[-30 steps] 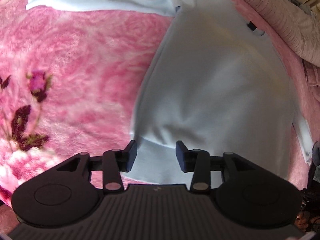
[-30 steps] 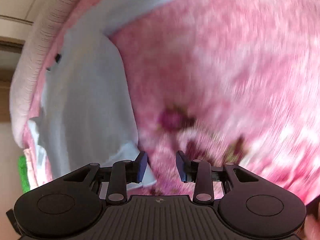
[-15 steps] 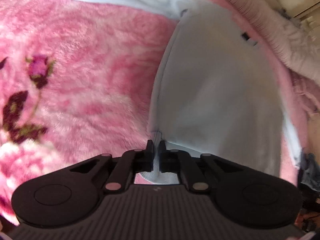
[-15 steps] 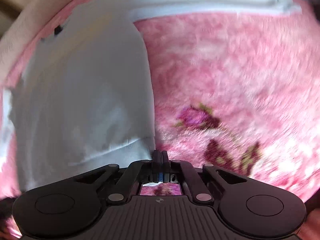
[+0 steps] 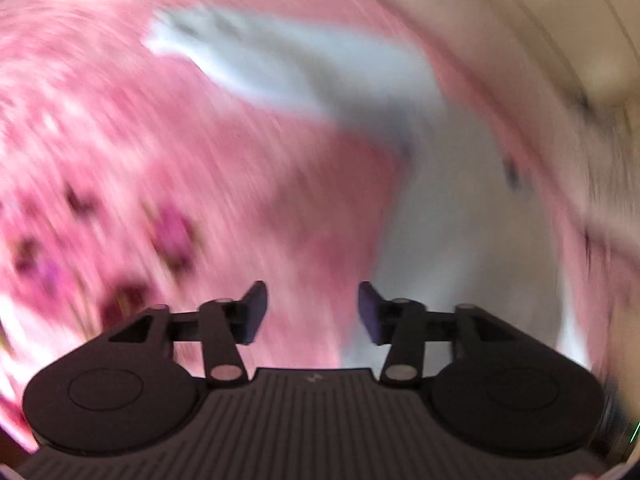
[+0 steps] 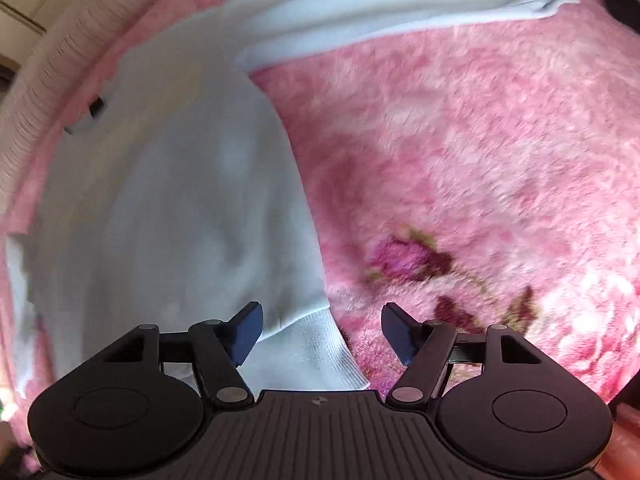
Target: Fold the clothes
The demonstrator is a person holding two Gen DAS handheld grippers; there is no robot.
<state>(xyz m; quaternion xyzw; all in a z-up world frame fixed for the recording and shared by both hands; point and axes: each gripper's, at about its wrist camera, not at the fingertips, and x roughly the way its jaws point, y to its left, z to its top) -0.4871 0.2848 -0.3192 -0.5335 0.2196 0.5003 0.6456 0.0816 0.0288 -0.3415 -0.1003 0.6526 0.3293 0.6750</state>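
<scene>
A pale blue sweatshirt (image 6: 168, 200) lies flat on a pink floral blanket (image 6: 460, 160), one sleeve (image 6: 380, 12) stretched out to the far right. My right gripper (image 6: 322, 332) is open and empty, its jaws on either side of the ribbed hem corner (image 6: 320, 352). The left wrist view is heavily blurred: the sweatshirt (image 5: 460, 240) lies to the right with a sleeve (image 5: 280, 64) reaching far left. My left gripper (image 5: 312, 312) is open and empty over the blanket (image 5: 160, 140), beside the sweatshirt's left edge.
A ribbed whitish cushion or bed edge (image 6: 36, 92) runs along the far left behind the sweatshirt. Dark rose prints (image 6: 404, 260) mark the blanket to the right of the hem. A pale wall or furniture (image 5: 560, 20) shows at the far right.
Both grippers, shut on the sweatshirt's hem half a second ago, have opened and let it go. The left gripper has swung left and away, blurring its view.
</scene>
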